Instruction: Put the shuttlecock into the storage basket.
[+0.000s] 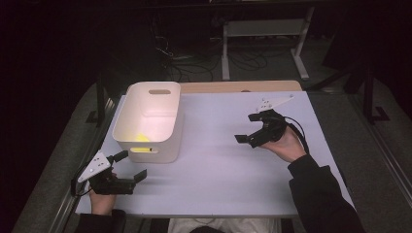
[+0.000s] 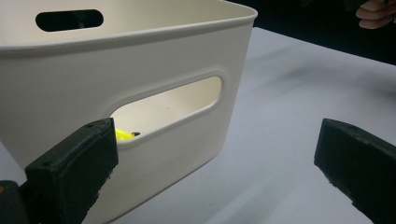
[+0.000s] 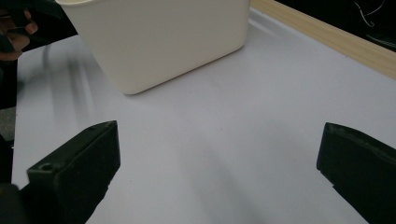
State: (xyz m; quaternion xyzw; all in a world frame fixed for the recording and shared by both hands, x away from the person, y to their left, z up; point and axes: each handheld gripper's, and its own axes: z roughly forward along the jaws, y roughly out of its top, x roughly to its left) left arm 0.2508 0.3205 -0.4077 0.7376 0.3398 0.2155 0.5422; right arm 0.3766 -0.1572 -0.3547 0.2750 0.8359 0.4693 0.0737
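Centrally, your pale tabletop (image 1: 233, 160) carries a white bin (image 1: 148, 121) at its left, a yellow item (image 1: 141, 138) inside. Your left gripper (image 1: 131, 167) sits just beside the bin's near wall, jaws spread, empty. Your right gripper (image 1: 248, 128) hovers well apart, likewise spread, empty.

The high view looks forward and down over the whole table (image 1: 228, 160). The left gripper view sits low and close to the white bin (image 2: 154, 70), facing its handle slot. The right gripper view looks across bare tabletop at that bin (image 3: 163, 42), farther off.
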